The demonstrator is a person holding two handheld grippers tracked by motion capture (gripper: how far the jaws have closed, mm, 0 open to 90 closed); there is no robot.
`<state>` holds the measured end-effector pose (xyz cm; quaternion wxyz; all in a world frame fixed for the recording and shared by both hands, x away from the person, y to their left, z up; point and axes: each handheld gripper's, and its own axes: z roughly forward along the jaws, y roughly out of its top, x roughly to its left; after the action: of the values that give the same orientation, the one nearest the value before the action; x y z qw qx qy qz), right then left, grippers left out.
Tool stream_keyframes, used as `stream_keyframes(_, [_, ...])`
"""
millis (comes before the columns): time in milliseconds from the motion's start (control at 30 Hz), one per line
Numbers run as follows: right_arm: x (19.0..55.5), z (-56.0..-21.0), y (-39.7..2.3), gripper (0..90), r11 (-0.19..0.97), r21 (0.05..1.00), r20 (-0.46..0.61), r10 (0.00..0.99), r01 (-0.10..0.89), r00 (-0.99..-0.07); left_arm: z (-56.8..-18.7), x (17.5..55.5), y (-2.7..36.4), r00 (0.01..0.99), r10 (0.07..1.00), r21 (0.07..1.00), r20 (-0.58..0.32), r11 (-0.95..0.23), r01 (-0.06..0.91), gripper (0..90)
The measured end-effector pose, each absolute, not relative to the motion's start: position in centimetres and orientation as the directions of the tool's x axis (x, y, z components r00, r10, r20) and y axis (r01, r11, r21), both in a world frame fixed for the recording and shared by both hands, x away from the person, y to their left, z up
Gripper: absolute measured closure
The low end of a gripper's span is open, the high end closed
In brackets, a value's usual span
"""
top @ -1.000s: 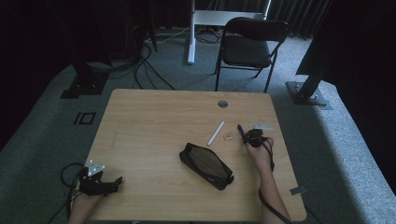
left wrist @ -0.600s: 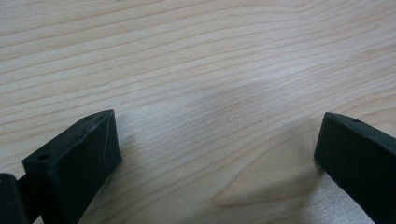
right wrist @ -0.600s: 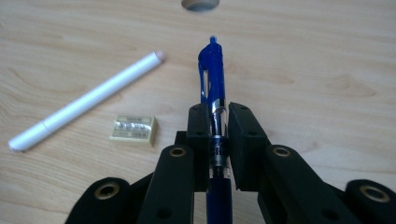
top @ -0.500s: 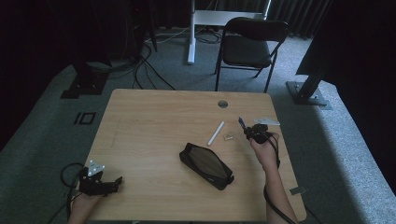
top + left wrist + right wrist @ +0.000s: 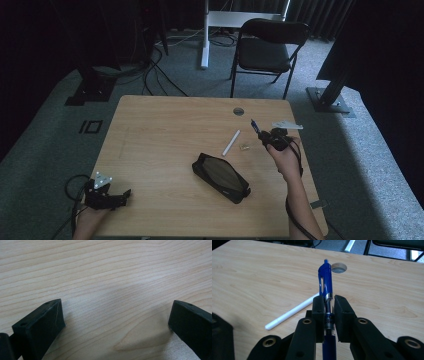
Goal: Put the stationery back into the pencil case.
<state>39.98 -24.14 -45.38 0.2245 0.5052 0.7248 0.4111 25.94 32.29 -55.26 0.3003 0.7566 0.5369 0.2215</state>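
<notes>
right gripper [image 5: 260, 135] has risen with blue pen [image 5: 326, 290] | jaws clamp it | left gripper [image 5: 117, 325] jaws wide on table [image 5: 105, 272]

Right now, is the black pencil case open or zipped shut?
Open, it looks like. In the high view the black pencil case lies flat on the table, its top spread apart and a lighter grey interior showing.

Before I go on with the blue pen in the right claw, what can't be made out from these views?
- Blue plastic pen: lower end cut off by the right gripper view's bottom edge.
- Small yellowish item beside the white stick: too small in the high view to identify.
- Black zip pouch: open or closed, too dark to tell.
</notes>
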Motion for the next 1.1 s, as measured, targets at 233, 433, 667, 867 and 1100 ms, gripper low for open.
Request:
stream_keyframes(233, [39.1,-43.9,-23.0,79.3,0.184,0.838,0.069,0.898,0.514,-0.434,-55.3,25.9,32.3,0.325,0.946,0.692,0.012,-0.243,0.679,0.2])
stream_keyframes(433, [38.2,-43.1,-22.0,79.4,0.185,0.845,0.091,0.875,0.501,-0.476,-55.3,25.9,32.3,0.325,0.946,0.692,0.013,-0.243,0.680,0.3])
stream_keyframes(667, [37.1,-42.2,-20.8,79.4,0.204,0.858,0.084,0.850,0.472,-0.520,-55.3,25.9,32.3,0.325,0.946,0.692,0.013,-0.243,0.680,0.2])
stream_keyframes(867, [36.1,-41.9,-19.9,79.3,0.213,0.863,0.088,0.829,0.457,-0.553,-55.3,25.9,32.3,0.326,0.945,0.692,0.014,-0.245,0.679,0.2])
stream_keyframes(1100, [35.0,-41.5,-18.7,79.4,0.232,0.863,0.093,0.799,0.448,-0.594,-55.3,25.9,32.3,0.325,0.946,0.693,0.013,-0.243,0.678,0.2])
